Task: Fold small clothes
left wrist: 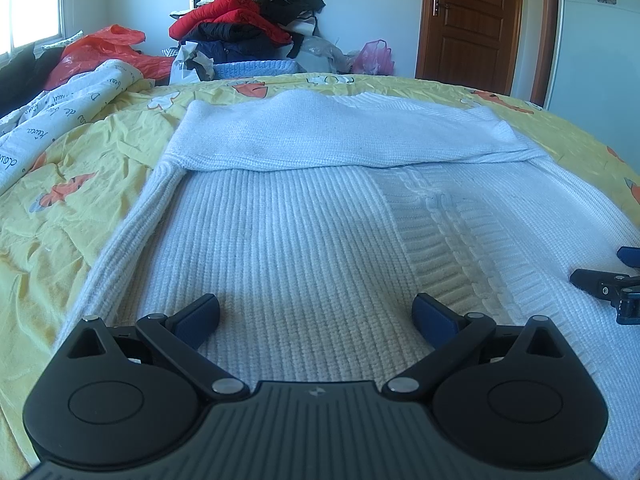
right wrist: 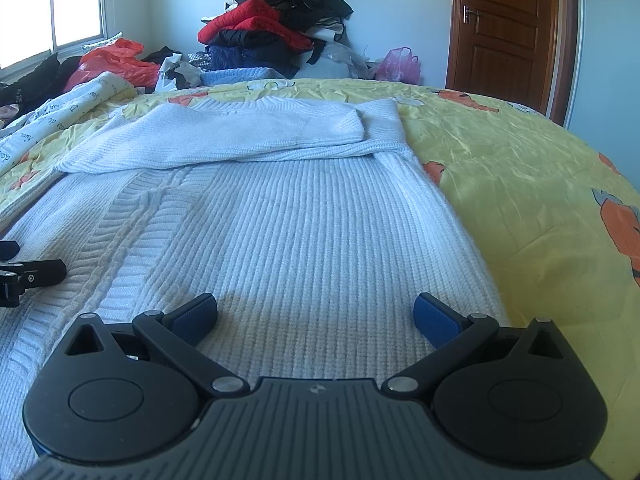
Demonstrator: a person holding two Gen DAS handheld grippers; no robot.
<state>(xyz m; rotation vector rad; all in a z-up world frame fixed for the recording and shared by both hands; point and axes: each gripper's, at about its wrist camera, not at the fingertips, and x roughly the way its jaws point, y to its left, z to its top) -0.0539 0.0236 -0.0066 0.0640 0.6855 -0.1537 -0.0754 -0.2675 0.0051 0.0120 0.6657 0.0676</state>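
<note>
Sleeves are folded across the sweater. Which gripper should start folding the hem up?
Neither is clearly better: left gripper and right gripper both sit open over the white knit sweater near its hem, flanking the cable panel. Probably use both.

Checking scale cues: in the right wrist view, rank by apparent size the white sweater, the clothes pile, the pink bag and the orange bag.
1. white sweater, nearest the camera, which inflates it
2. clothes pile
3. orange bag
4. pink bag

Both wrist cameras sat low and close over the white sweater (left wrist: 288,240), facing the far clothes pile (right wrist: 276,28); the 2 views shared sweater, bed (right wrist: 520,168) and door (left wrist: 472,20).
</note>
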